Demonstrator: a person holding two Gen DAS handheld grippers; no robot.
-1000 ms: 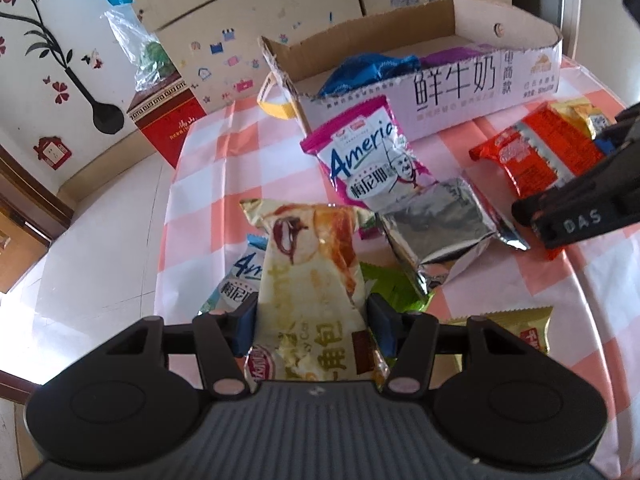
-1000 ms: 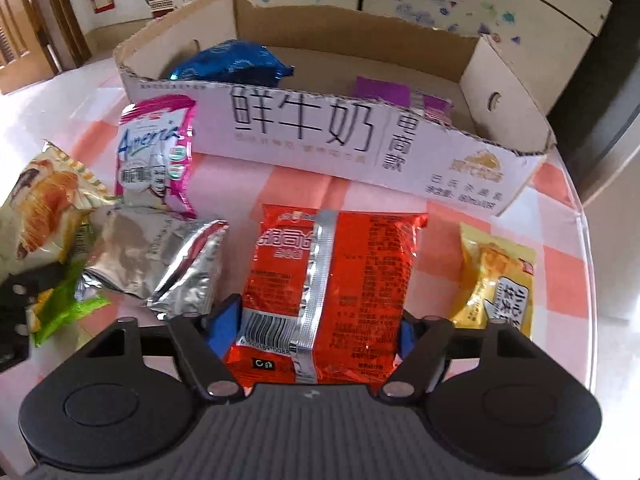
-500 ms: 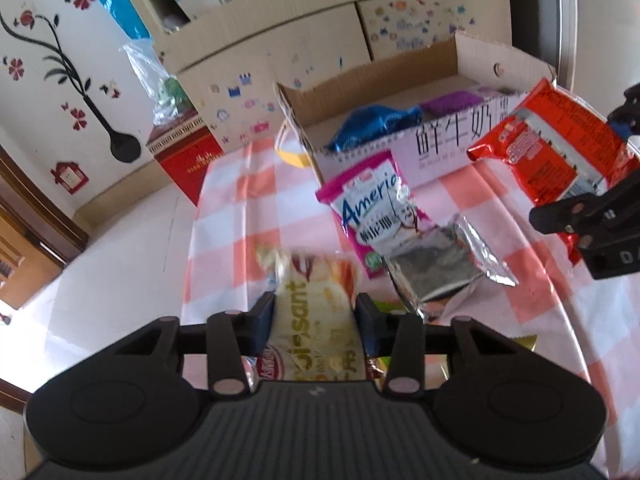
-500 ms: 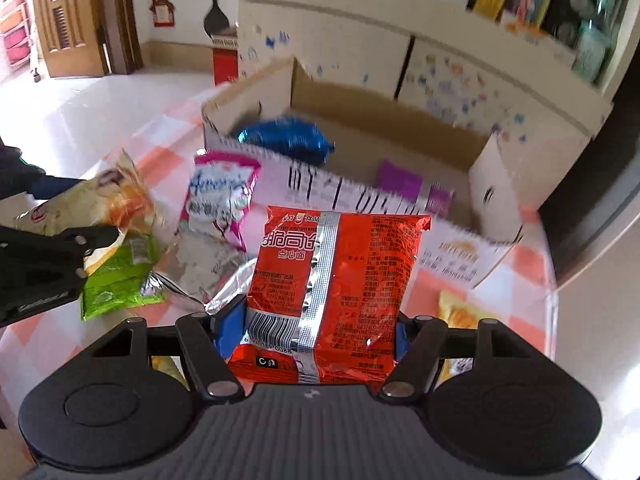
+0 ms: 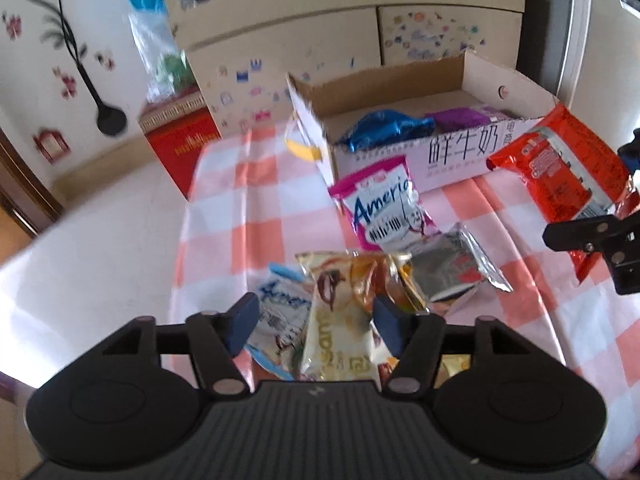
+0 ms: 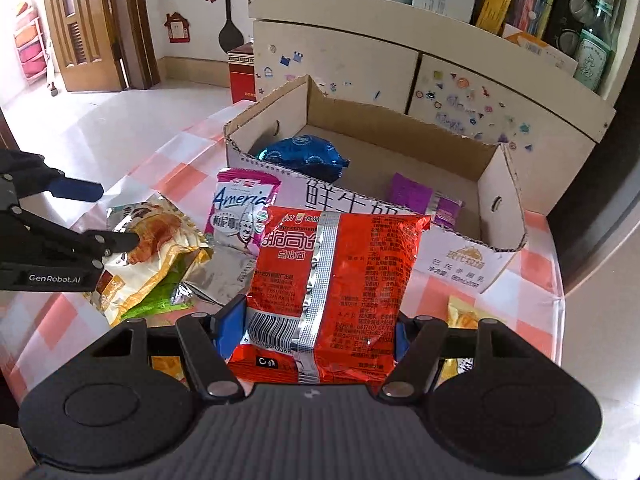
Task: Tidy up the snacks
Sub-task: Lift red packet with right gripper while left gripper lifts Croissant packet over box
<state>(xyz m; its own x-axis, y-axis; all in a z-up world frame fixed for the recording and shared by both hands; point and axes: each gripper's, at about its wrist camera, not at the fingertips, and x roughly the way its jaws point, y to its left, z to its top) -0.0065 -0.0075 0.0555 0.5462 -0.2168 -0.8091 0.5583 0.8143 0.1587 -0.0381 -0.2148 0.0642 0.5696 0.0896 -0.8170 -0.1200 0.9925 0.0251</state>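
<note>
Red wrapping fills the near view of the right gripper (image 6: 316, 328): a red noodle packet (image 6: 332, 280) is clamped upright between its blue pads (image 6: 230, 326), lifted off the table and held in front of the near wall of the cardboard box (image 6: 496, 216). From the left camera the same red noodle packet (image 5: 560, 176) is seen raised beside the box's right end, with the right gripper (image 5: 592, 240) below it.

The left gripper (image 5: 316, 320) is spread wide; its pads (image 5: 240, 320) are set apart on either side of a croissant packet (image 5: 340, 328), and contact with the packet cannot be judged. The croissant packet (image 6: 148, 248) is seen resting on a pile near the table's left edge, over a green packet (image 6: 160, 300) and beside a blue-and-white packet (image 5: 280, 320).

Further along the checked tablecloth (image 5: 248, 208), a silver packet (image 5: 448, 272) is laid flat, and a pink-and-white packet (image 5: 384, 208) is propped near the box's near wall. A yellow packet (image 6: 464, 316) is partly hidden behind the right gripper, close to the table's right edge.

Inside the box, a blue bag (image 6: 304, 156) is placed at the left end and a purple packet (image 6: 416, 196) toward the right. Beyond the table, a sticker-covered cabinet (image 6: 360, 64) is seen.
</note>
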